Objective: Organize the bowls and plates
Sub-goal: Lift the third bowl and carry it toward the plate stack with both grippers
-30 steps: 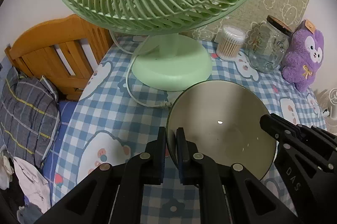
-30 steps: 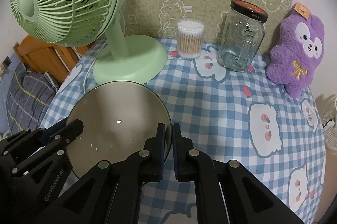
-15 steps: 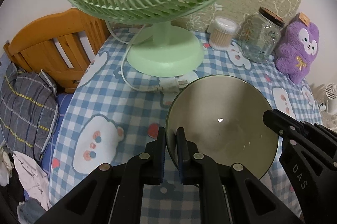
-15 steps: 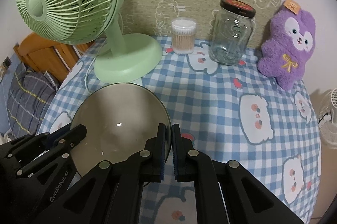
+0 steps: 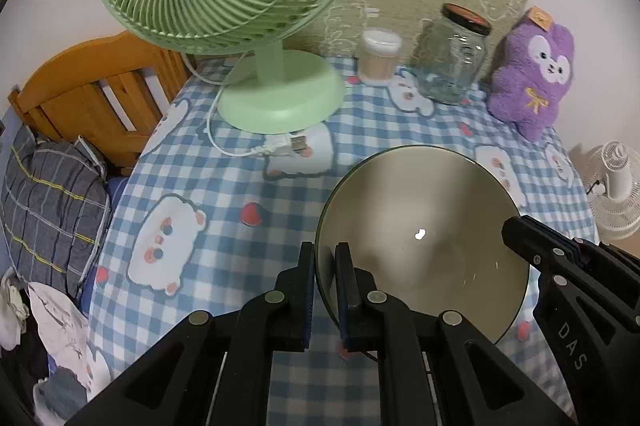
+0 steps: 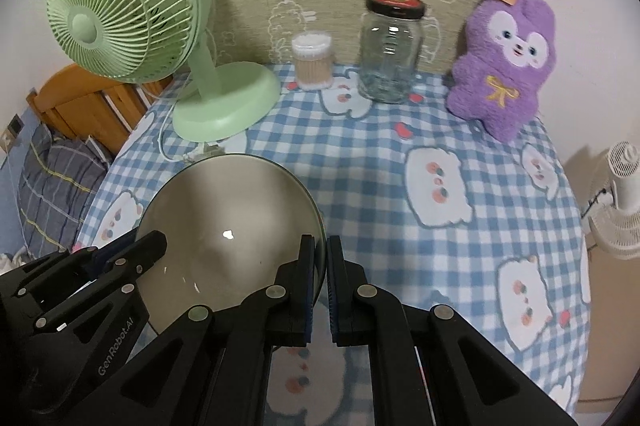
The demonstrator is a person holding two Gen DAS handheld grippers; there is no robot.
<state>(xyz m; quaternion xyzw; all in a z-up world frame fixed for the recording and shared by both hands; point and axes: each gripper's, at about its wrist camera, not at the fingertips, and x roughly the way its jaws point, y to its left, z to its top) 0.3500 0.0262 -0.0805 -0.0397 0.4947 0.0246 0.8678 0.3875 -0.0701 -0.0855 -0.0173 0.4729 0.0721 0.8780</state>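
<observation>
A large grey-beige bowl (image 5: 420, 226) with a dark green rim is held above the checked tablecloth by both grippers. My left gripper (image 5: 325, 258) is shut on its left rim. My right gripper (image 6: 321, 258) is shut on its right rim; the bowl (image 6: 228, 226) fills the lower left of the right wrist view. Each gripper also shows in the other's view: the right one (image 5: 516, 230) at the bowl's right edge, the left one (image 6: 148, 246) at its left edge. The bowl is empty inside.
On the round table (image 6: 460, 129) stand a green fan (image 5: 276, 97) with its white cord (image 5: 224, 145), a cotton swab tub (image 6: 312, 59), a glass jar (image 6: 390, 45) and a purple plush toy (image 6: 504, 61). A wooden bed frame (image 5: 96, 93) is at left, a white fan (image 6: 620, 193) at right.
Both grippers have pulled back and up from the fan with the bowl between them; the fan, jar and plush now sit farther away and more of the table shows.
</observation>
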